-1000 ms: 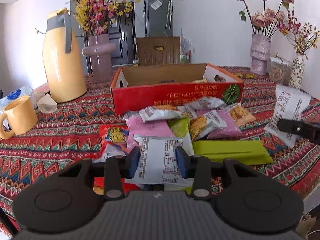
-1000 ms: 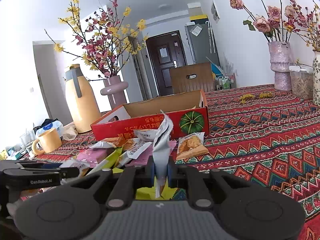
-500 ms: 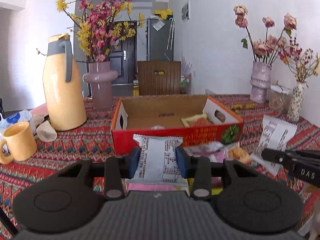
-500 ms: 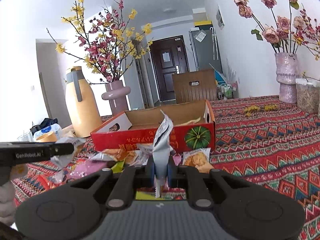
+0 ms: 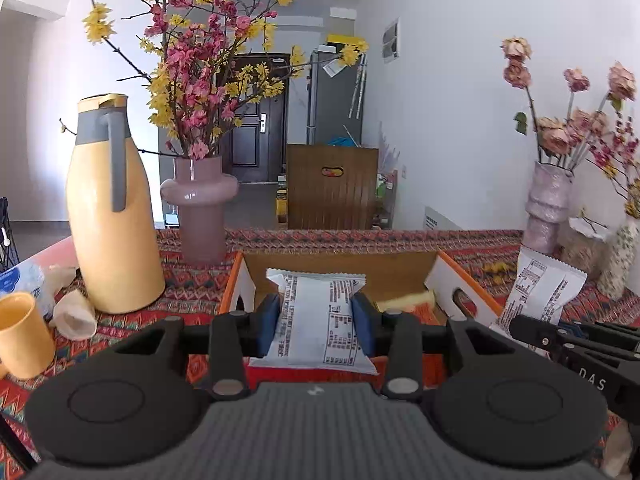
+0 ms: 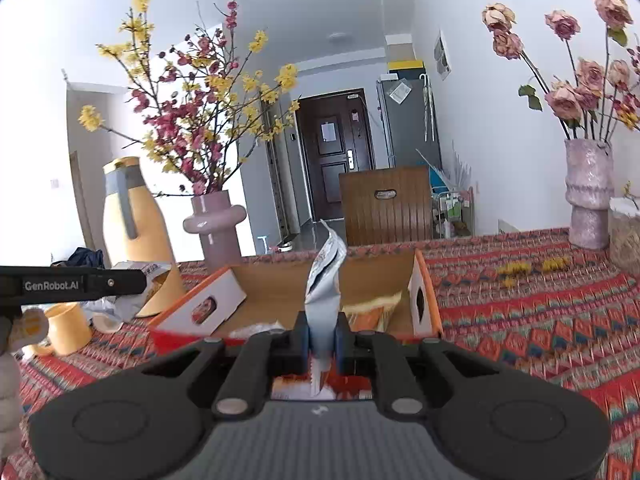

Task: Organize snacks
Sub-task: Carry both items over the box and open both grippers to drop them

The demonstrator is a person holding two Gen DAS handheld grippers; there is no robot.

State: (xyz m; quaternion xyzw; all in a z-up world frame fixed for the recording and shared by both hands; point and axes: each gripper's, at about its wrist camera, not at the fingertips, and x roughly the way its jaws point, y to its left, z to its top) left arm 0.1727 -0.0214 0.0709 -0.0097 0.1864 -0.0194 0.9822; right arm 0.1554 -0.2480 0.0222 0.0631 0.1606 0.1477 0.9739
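My left gripper (image 5: 316, 320) is shut on a white snack packet (image 5: 320, 312), held flat just above the front wall of the open red cardboard box (image 5: 448, 268). My right gripper (image 6: 322, 334) is shut on a second white snack packet (image 6: 324, 280), held edge-on and upright above the same box (image 6: 424, 300). That packet also shows in the left wrist view (image 5: 540, 292) at the right. An orange-yellow snack bag (image 6: 372, 312) lies inside the box at its right end. The loose snack pile is hidden below both grippers.
A tall yellow thermos jug (image 5: 112, 216), a pink vase with blossom branches (image 5: 200, 208) and a yellow mug (image 5: 22, 336) stand left of the box. A pale pink vase of dried roses (image 5: 548, 208) stands far right. A patterned red cloth (image 6: 540, 320) covers the table.
Both grippers have risen and moved forward with their packets, from over the loose snack pile to above the box's front edge. The snack pile has dropped out of view.
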